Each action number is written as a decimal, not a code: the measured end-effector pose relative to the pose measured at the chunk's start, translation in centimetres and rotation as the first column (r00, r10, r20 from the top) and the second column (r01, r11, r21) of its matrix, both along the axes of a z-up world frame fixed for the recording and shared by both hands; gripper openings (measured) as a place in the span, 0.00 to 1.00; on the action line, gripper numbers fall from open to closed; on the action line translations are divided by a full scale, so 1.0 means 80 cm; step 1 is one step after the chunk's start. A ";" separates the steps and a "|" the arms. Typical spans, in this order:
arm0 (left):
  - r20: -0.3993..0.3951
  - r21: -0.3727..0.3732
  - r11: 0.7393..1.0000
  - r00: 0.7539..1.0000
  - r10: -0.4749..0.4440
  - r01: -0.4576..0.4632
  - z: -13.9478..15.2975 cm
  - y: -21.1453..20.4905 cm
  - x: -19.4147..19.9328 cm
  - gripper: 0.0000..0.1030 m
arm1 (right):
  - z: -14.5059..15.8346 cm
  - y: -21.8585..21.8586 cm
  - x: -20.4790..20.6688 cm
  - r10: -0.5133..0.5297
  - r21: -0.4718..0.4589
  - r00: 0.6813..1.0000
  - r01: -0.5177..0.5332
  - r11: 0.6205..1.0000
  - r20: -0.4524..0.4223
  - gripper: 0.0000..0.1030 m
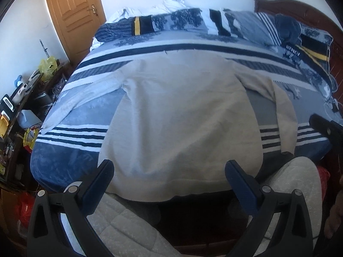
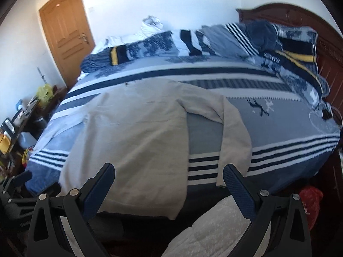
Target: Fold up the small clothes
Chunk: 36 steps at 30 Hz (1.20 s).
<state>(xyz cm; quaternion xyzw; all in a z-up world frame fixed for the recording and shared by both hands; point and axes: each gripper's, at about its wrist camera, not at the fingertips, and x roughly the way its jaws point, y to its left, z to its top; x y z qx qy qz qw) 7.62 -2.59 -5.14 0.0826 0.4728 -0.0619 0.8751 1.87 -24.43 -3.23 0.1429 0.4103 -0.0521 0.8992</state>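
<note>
A beige long-sleeved top (image 1: 180,115) lies flat on the bed, hem toward me, sleeves spread left and right. It also shows in the right wrist view (image 2: 137,141). Its right sleeve (image 2: 233,137) bends down toward the bed's near edge. My left gripper (image 1: 169,171) is open and empty, held just above the hem near the bed's front edge. My right gripper (image 2: 169,175) is open and empty, held above the hem's right part, its right finger (image 2: 238,188) close to the sleeve cuff. The right gripper's tip shows in the left wrist view (image 1: 325,126).
The bed has a blue, grey and white striped blanket (image 1: 72,132). Pillows and bunched bedding (image 1: 300,36) lie at the far side by a dark wooden headboard (image 2: 295,15). A cluttered table (image 1: 19,107) and a wooden door (image 1: 75,15) stand left. My light trousers (image 1: 124,224) show below.
</note>
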 end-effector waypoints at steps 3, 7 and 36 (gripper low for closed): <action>-0.025 0.011 1.000 1.000 -0.009 0.009 -0.014 -0.007 0.013 1.00 | -0.036 -0.032 0.028 -0.048 0.033 0.997 0.050 0.998 -0.067 0.99; -0.069 0.008 1.000 0.997 -0.028 0.028 -0.037 -0.023 0.038 1.00 | -0.083 -0.071 0.056 -0.101 0.044 0.986 0.107 0.993 -0.131 0.95; -0.342 -0.617 0.754 0.786 -0.515 0.226 -0.141 -0.341 0.204 0.58 | -0.189 -0.186 0.026 -0.154 0.311 0.982 0.182 0.933 -0.112 0.06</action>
